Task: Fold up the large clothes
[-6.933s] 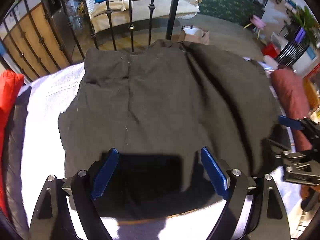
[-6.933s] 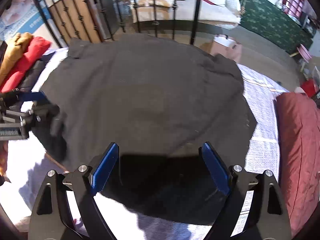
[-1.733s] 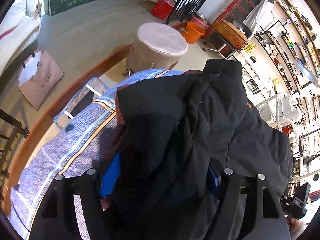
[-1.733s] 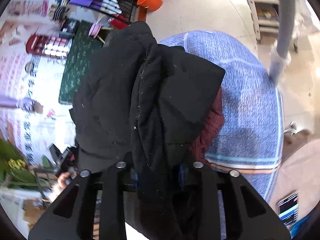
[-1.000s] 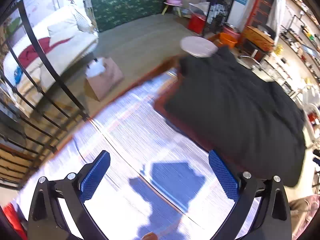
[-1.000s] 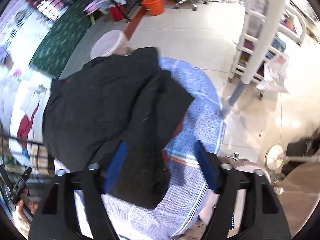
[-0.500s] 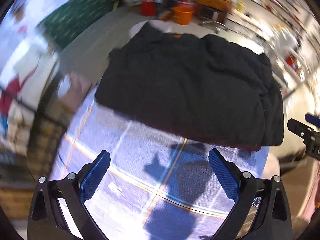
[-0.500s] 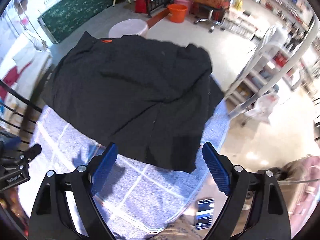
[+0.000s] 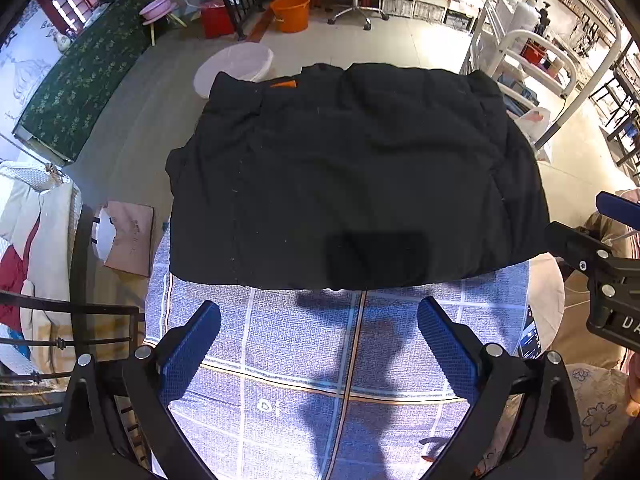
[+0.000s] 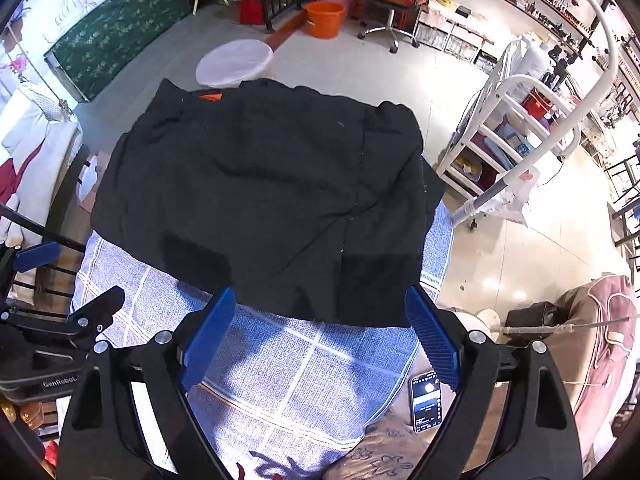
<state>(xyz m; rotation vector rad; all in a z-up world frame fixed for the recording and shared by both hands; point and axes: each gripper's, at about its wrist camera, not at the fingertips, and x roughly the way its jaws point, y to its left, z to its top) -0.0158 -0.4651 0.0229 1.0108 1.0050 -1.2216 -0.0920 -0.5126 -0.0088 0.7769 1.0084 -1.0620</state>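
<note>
A large black garment (image 9: 352,176) lies folded and flat on the far half of a blue checked cloth (image 9: 312,360); a small orange tag (image 9: 283,84) shows near its far left corner. It also shows in the right wrist view (image 10: 264,196). My left gripper (image 9: 319,344) is open and empty over the bare cloth, short of the garment's near edge. My right gripper (image 10: 318,332) is open and empty at the garment's near right corner. Each gripper shows at the edge of the other's view.
A phone (image 10: 426,400) lies at the cloth's near right edge. A white round stool (image 9: 234,69), an orange bucket (image 9: 291,14) and a white rack (image 10: 516,128) stand on the floor beyond. Black iron railing (image 9: 48,320) is at the left.
Both grippers held the black garment, carried it to the blue cloth and let go. They have opened and drawn back; the garment now lies flat and still.
</note>
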